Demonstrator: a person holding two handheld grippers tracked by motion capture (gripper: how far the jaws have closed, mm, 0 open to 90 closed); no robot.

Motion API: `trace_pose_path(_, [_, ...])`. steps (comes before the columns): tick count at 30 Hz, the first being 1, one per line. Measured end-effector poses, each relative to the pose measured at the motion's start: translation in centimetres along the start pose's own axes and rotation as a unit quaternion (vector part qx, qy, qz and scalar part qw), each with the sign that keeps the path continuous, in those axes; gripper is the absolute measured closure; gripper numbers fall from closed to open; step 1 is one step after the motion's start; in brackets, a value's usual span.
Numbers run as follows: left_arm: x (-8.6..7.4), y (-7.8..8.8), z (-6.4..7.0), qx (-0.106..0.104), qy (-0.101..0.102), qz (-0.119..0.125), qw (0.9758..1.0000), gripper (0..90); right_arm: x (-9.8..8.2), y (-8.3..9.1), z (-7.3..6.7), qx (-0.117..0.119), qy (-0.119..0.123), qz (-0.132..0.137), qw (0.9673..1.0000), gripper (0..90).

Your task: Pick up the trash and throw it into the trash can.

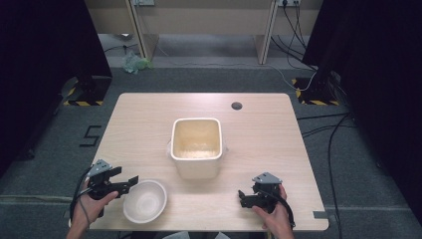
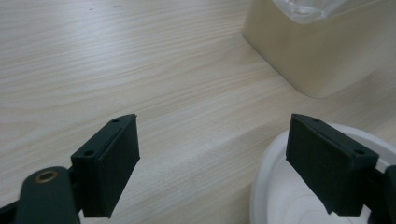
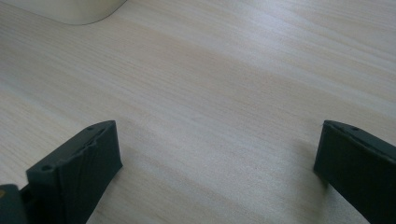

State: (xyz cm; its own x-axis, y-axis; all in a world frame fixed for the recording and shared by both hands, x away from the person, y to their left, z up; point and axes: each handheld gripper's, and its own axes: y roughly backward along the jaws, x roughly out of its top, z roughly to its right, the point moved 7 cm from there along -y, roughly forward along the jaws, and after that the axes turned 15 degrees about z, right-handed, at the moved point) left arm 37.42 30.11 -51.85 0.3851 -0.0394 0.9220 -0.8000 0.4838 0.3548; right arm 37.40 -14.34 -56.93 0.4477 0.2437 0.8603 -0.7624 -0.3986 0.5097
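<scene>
L gripper (image 1: 128, 183) is hanging w/ jaws wide apart just beside the white bowl (image 1: 145, 200) at the table's (image 1: 149, 119) near edge, one jaw over its rim prob. to grab it, while R gripper (image 1: 242, 197), also spread & empty, is waiting near the cream tub (image 1: 196, 147).

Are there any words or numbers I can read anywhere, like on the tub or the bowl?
"5": black mark on the grey floor left of the table; it may only be tape shaped like one.
Cream tub: none.
White bowl: none.
Left gripper and right gripper: none.
</scene>
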Motion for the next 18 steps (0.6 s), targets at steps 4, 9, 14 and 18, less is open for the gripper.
trace_pose_path(4, [-0.2, 0.3, 0.8, -0.013, -0.002, -0.008, 0.9999, 17.3, 0.0, 0.0, 0.0, 0.0, 0.0, 0.0, 1.0, 0.7])
trace_pose_path(9, [-0.8, 0.1, 1.4, -0.02, -0.007, -0.018, 0.9996, 18.6, 0.0, 0.0, 0.0, 0.0, 0.0, 0.0, 1.0, 0.6])
trace_pose_path(14, [-1.4, -0.1, 1.9, -0.029, -0.013, -0.03, 0.999, 20.7, 0.0, 0.0, 0.0, 0.0, 0.0, -0.001, 1.0, 0.7])
trace_pose_path(18, [-1.7, -0.3, 2.3, -0.038, -0.016, -0.034, 0.9986, 24.4, 0.0, 0.0, 0.0, 0.0, 0.0, 0.0, 1.0, 0.7])
